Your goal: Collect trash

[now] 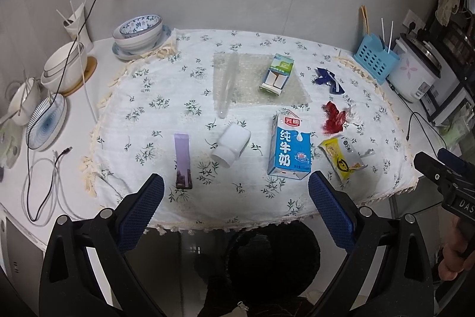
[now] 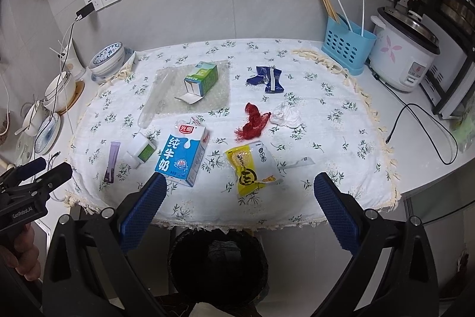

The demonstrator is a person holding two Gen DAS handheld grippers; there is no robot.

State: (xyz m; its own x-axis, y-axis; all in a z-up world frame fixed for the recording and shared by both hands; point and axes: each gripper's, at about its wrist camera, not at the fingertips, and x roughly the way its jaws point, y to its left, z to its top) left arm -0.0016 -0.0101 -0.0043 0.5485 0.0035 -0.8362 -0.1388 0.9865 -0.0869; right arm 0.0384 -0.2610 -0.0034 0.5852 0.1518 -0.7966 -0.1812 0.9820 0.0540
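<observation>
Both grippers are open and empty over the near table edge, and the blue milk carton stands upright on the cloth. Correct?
Not quite: the blue milk carton lies flat on the cloth, as the right wrist view shows. The left gripper and right gripper are indeed open and empty.

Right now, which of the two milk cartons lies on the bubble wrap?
The small green carton, lying open-ended on the bubble wrap farther back. The bigger blue carton lies straight on the flowered cloth, nearer the table's front edge.

Milk carton [image 2: 182,155] lies left of snack packet [image 2: 252,165].
</observation>
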